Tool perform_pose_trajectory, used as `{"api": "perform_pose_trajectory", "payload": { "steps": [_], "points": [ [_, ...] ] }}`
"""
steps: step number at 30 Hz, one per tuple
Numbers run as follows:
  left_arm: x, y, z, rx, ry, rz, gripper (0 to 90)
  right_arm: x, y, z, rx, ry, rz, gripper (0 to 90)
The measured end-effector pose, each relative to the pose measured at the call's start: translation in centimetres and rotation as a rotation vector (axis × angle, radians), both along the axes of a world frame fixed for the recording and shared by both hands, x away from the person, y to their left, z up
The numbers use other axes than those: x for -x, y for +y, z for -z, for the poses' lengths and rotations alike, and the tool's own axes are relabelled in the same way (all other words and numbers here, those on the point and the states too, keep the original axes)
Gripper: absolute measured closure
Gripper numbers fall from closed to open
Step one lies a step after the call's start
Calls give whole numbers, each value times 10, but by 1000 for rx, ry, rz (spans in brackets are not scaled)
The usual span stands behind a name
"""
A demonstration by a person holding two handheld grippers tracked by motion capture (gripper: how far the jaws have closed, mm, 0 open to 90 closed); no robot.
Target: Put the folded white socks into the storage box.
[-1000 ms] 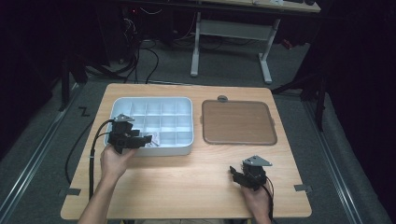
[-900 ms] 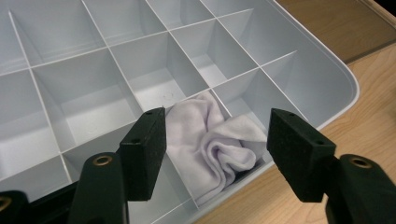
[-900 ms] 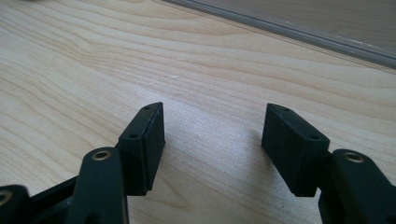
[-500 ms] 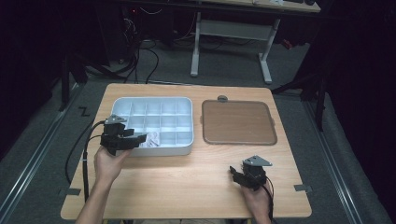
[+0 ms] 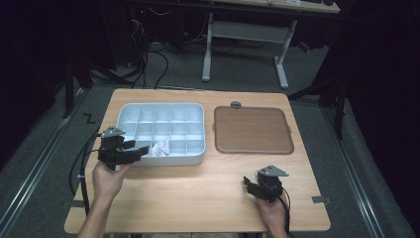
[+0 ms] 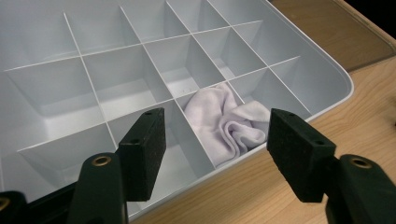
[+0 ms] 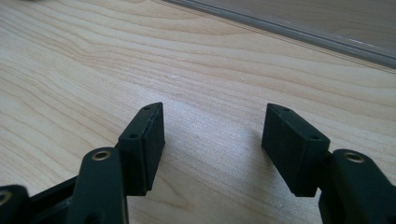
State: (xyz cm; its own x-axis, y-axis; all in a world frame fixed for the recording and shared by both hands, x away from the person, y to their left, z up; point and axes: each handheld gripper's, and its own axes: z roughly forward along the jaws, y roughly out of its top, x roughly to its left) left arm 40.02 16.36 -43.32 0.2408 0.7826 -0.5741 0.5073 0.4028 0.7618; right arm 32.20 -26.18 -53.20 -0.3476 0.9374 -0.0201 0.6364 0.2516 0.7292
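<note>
Nearby: brown lid beside divided tray, white cloth inside.

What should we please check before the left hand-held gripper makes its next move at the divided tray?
1. Left hand-held gripper open, nothing between the jaws: ok.
2. White cloth lies crumpled in one compartment of the tray's near row, apart from the pads: ok.
3. Cloth fully inside its compartment: cannot tell; its folds rise about level with the dividers.
4. Divided tray sits flat on the table, near rim just ahead of the left jaws: ok.
5. Lid lies flat beside the tray, out of the way: ok.
6. Right hand-held gripper open and empty over bare wood, away from the tray: ok.
</note>
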Motion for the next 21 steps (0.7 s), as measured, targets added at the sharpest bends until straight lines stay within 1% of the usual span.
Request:
{"api": "perform_pose_trajectory", "payload": {
  "steps": [4,7,11,13,18,21],
  "points": [
    [3,6,0,-7,-3,-14,379,0,0,0,0,0,0,397],
    [6,9,0,-2,-6,-19,376,0,0,0,0,0,0,397],
    [10,15,-1,16,-9,-28,375,0,0,0,0,0,0,397],
    [12,16,-2,14,-10,-26,374,0,0,0,0,0,0,397],
    [18,20,-4,29,-28,-33,367,0,0,0,0,0,0,397],
    [22,22,-5,42,-30,-38,355,0,0,0,0,0,0,397]
  ]
}}
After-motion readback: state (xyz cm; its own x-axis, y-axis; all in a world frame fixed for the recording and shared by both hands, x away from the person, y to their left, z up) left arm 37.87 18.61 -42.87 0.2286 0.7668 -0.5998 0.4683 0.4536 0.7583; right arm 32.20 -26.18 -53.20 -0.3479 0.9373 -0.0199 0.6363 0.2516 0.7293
